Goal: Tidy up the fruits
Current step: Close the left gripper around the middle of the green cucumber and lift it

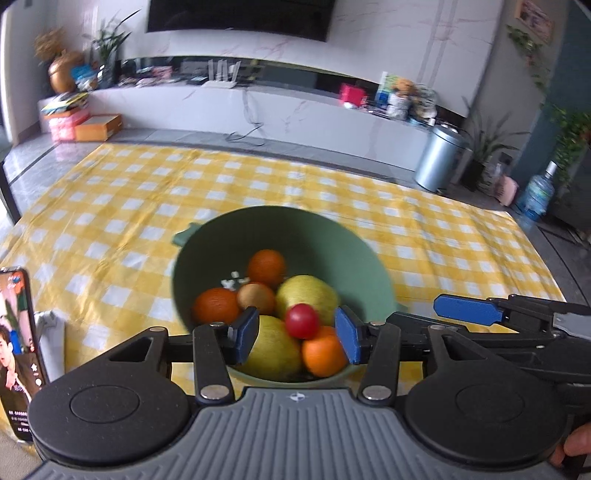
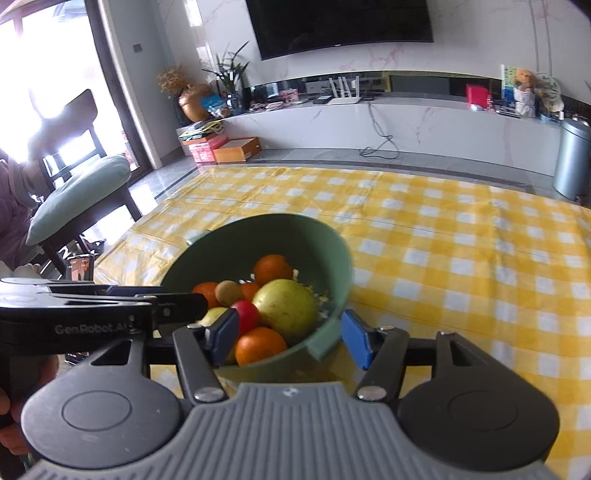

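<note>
1. Nearest me, the left gripper [image 1: 300, 334] hangs over the near edge of the round sage-green plastic bowl [image 1: 325, 236]. Its jaws stand apart, roughly half spread; the blue pads [image 1: 245, 334] press on nothing. A small round red fruit [image 1: 302, 320] shows in the gap, but it lies down in the bowl, clear of both pads.
2. The right gripper [image 2: 293, 338] sits at the bowl's near right side, jaws likewise parted. The bowl's near rim shows between the blue pads, yet I see no contact on either side. I read both grippers as holding nothing.
3. In the left wrist view the right gripper enters from the right, one blue pad [image 1: 467, 309] just beside the bowl rim. In the right wrist view the left gripper's black body enters from the left, reaching over the bowl's left rim.
4. Fruit, all inside the bowl: two large yellow-green round fruits [image 1: 308, 297], one near and one further back; four oranges [image 1: 324, 350], one nearest me, the others toward the far and left side; one small tan-brown fruit [image 1: 256, 295] among them. The red one rests on top of the pile.
5. The bowl stands on a yellow-and-white checked tablecloth [image 1: 443, 236].
6. Near left: an upright smartphone [image 1: 18, 350] with a lit screen.
7. Far: white marble-look low cabinet [image 1: 295, 107], dark wall-mounted television [image 1: 240, 14], silver cylindrical bin [image 1: 439, 157] far right.
</note>
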A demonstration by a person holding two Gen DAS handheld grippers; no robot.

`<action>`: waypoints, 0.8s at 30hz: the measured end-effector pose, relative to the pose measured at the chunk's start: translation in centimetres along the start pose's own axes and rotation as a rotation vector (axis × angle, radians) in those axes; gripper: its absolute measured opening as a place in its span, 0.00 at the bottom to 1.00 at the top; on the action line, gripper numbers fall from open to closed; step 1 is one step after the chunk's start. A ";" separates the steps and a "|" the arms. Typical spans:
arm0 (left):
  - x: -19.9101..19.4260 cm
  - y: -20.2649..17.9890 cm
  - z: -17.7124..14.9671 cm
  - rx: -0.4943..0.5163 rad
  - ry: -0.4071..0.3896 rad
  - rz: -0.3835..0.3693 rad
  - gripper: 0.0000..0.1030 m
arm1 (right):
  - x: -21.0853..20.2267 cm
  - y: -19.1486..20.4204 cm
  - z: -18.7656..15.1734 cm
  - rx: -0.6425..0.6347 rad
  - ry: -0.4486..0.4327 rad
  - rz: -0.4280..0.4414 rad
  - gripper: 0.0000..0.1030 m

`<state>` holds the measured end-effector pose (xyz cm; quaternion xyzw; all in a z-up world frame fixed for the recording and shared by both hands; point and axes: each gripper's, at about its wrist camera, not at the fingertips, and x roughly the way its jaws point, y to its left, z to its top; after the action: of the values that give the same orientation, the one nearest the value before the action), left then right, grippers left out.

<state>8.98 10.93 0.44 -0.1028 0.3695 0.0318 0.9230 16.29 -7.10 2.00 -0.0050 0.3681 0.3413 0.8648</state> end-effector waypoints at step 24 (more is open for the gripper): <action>-0.3 -14.8 -6.3 0.509 0.090 -0.295 0.69 | -11.7 -11.0 -9.8 0.124 0.129 -0.337 0.70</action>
<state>6.52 -4.85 -1.37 0.0782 0.3872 -0.2012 0.8964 10.78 -24.94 -0.29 -0.0349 0.4371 0.1672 0.8830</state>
